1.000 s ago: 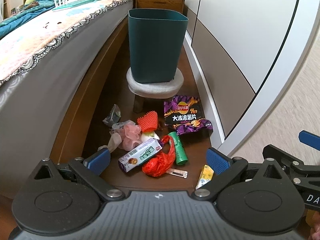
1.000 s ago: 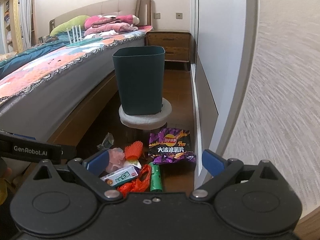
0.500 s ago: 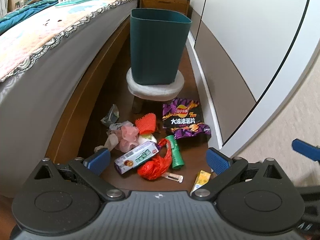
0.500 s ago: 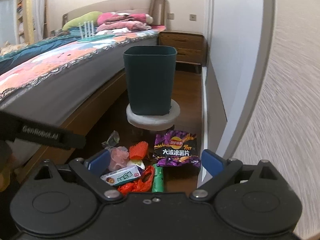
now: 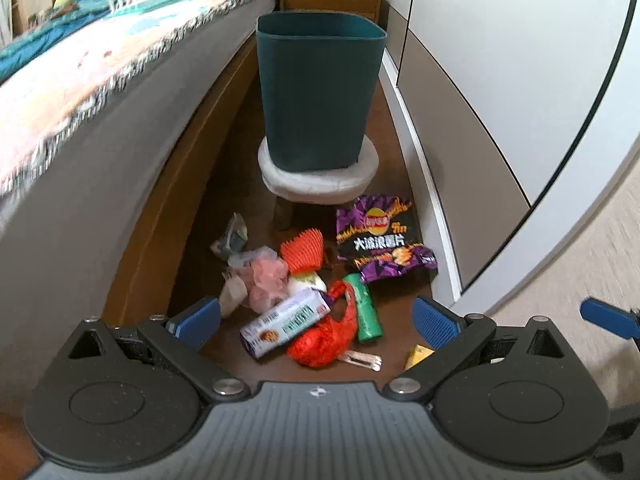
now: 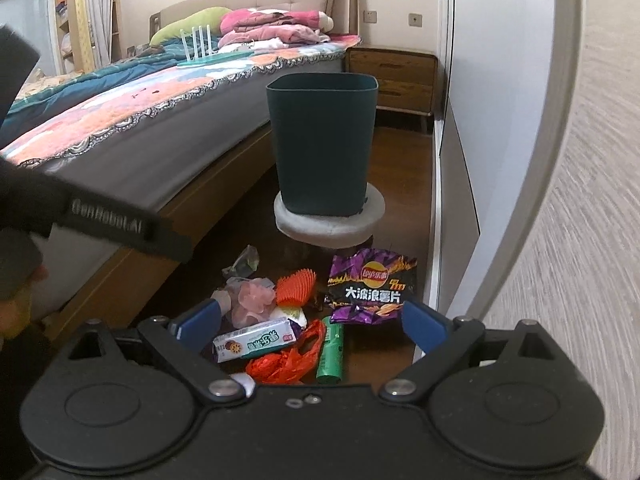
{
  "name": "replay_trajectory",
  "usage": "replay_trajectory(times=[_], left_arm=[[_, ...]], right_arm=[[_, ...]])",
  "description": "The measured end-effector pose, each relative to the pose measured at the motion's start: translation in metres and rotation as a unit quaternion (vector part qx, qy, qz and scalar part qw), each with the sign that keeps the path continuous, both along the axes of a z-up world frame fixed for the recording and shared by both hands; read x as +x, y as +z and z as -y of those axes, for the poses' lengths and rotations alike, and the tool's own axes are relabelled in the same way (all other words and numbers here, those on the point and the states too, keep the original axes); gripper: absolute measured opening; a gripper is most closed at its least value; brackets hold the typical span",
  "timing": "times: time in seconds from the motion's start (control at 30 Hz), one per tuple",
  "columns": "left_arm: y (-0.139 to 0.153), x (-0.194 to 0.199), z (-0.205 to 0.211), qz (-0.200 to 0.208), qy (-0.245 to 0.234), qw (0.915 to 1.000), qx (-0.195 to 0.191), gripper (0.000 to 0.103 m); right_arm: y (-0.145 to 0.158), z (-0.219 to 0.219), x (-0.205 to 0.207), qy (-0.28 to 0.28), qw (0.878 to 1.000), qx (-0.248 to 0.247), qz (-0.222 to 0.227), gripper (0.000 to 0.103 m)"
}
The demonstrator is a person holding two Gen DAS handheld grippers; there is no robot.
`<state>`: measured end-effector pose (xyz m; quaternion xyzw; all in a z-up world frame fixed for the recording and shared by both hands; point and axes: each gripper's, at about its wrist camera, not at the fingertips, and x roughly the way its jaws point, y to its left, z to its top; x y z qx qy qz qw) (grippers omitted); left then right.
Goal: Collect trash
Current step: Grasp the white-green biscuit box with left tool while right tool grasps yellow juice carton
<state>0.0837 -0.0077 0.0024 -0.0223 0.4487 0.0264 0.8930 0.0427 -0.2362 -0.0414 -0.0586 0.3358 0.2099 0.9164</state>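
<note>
A dark green bin (image 5: 320, 92) stands on a low round stool (image 5: 318, 178); it also shows in the right wrist view (image 6: 322, 144). Trash lies on the wooden floor before it: a purple chip bag (image 5: 380, 240), an orange net (image 5: 304, 250), pink mesh (image 5: 266, 276), a white snack box (image 5: 284, 322), a red plastic bag (image 5: 324, 336), a green roll (image 5: 364, 308). My left gripper (image 5: 316, 318) is open and empty above the pile. My right gripper (image 6: 312, 322) is open and empty, also above it.
A bed (image 5: 80, 92) with a wooden frame runs along the left. Wardrobe doors (image 5: 500, 60) line the right. A nightstand (image 6: 392, 74) stands behind the bin. A small yellow packet (image 5: 418, 356) and a clear wrapper (image 5: 362, 360) lie near the pile.
Both grippers have moved slightly nearer the trash pile and bin. Their jaws stay open. The left gripper's body has risen in the right wrist view.
</note>
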Motion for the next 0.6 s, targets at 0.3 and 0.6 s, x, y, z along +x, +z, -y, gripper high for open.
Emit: replay_trajectory(times=[0.3, 0.6], left_arm=[[0.019, 0.067, -0.014, 0.023, -0.096, 0.9927, 0.069, 0.103], [-0.107, 0.135, -0.019, -0.051, -0.226, 0.9688, 0.088, 0.103]], right_arm=[[-0.014, -0.001, 0.013, -0.023, 0.999, 0.001, -0.033, 0.097], [-0.080, -0.012, 0.046, -0.104, 0.990, -0.038, -0.082, 0.095]])
